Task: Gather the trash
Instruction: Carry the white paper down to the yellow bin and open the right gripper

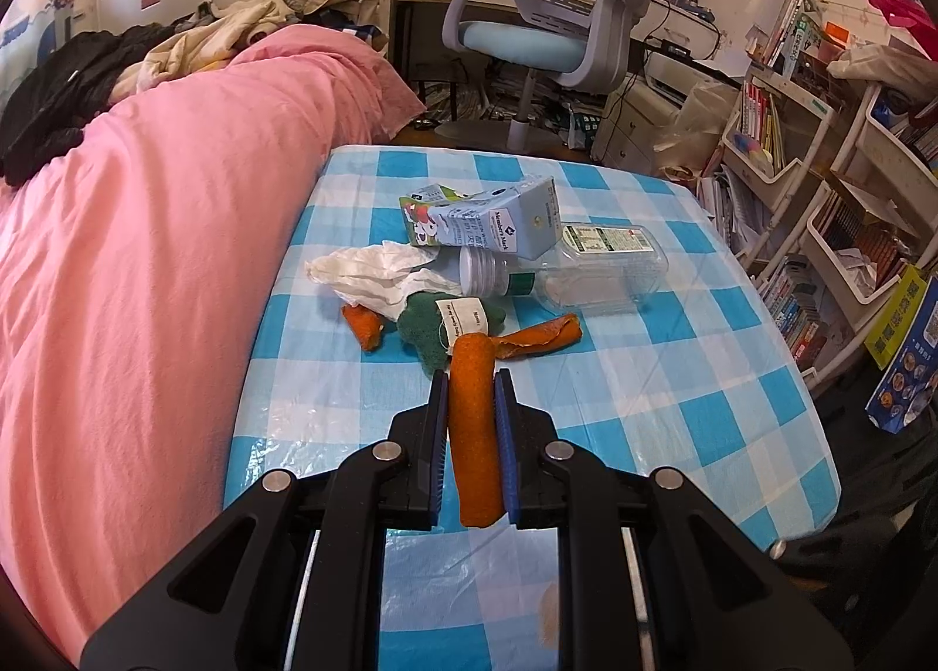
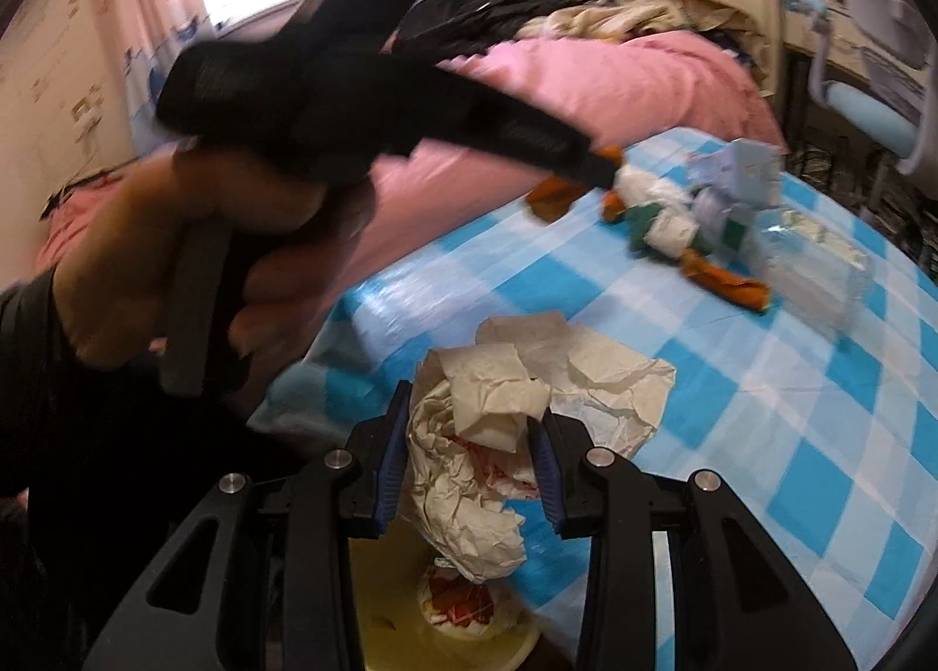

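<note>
Crumpled paper wrapping is pinched between the pads of the right claw, hanging over a yellowish bin at the table's near edge, where more red-and-white wrapper trash is seen already lying inside. Over on the other side, an orange peel strip is clamped by the left claw, held just above the blue checkered tablecloth. Further back on the table, a trash pile is left: white tissue, a green plush bit with a tag, more peel, a clear plastic bottle on its side, and a milk carton lying against it. A pink bedspread is seen beside the table.
</note>
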